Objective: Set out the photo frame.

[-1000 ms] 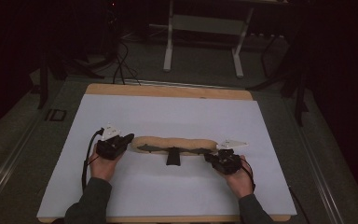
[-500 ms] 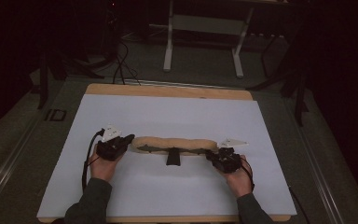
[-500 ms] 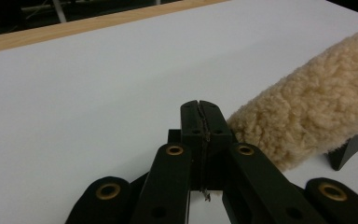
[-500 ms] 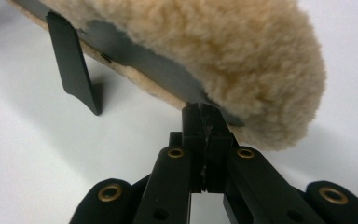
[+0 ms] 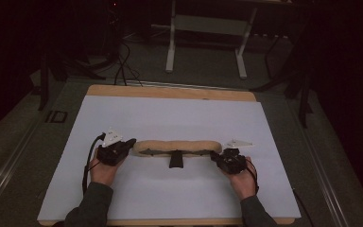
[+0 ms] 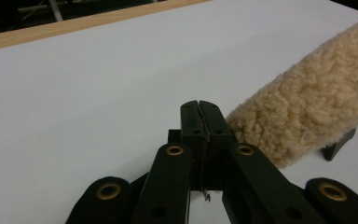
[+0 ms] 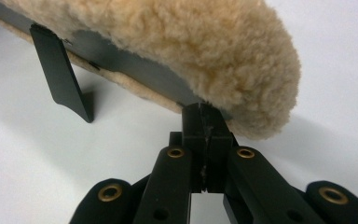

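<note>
In the high view we see the room beyond the table sunk in darkness; only a pale metal stand [image 5: 206, 35] at twelve o'clock and some floor cables [image 5: 123, 71] can be made out. A white sheet covers the wooden table [image 5: 170, 92], whose edge shows along the far side. On the sheet lies a long fleecy pad [image 5: 176, 147], tan and rounded, with a black bracket [image 5: 176, 160] jutting from its middle toward six o'clock. The left gripper [image 5: 128, 144] sits at its nine o'clock end, the right gripper [image 5: 216, 158] at its three o'clock end; their tips are too small here for us to judge.

In the left gripper view we see the gripper [image 6: 200, 109] with its jaws pressed together, nothing between them, just beside the woolly end of the pad [image 6: 317, 102] at two o'clock. Whether they touch we cannot tell.

In the right gripper view we find the gripper [image 7: 204, 112] with its jaws pressed together, their tip at the dark flat underside of the pad [image 7: 177, 42]; the curly fleece hides the contact. The black bracket [image 7: 63, 74] stands at ten o'clock.
</note>
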### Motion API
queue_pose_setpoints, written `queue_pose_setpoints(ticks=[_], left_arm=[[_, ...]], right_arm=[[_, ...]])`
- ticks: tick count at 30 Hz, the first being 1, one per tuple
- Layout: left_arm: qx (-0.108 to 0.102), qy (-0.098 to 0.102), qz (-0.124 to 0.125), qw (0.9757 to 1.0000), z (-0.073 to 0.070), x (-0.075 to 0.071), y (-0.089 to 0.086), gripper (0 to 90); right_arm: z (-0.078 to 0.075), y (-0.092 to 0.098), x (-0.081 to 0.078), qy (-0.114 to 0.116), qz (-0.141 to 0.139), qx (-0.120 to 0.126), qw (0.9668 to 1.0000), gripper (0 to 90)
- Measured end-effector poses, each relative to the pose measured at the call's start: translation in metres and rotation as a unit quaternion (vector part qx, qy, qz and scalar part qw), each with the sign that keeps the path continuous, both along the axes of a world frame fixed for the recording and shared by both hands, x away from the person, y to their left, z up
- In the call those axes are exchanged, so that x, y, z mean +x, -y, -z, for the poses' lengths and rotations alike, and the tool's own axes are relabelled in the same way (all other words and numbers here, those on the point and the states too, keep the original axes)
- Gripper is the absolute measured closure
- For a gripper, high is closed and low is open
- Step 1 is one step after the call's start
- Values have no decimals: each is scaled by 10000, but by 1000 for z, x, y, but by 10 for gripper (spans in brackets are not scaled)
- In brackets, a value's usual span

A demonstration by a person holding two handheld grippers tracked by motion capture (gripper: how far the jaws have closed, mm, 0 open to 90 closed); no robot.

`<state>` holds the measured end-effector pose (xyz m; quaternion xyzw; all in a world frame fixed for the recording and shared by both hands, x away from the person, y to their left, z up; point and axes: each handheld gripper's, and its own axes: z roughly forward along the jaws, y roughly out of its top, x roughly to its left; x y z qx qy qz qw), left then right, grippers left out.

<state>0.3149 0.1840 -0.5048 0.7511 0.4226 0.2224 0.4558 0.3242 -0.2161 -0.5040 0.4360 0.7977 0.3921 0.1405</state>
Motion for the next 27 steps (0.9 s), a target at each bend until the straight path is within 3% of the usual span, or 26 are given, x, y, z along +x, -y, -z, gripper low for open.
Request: queue_pose_setpoints(ticks=[11,27], left_arm=[[70,20,64,10000,1,-7,0,900],[96,1,145,9998,0,-15,1,900]], right_arm=[[-1,-1,2,13,142,140,9998,899],[-7,-15,5,65,29,165,9998,900]])
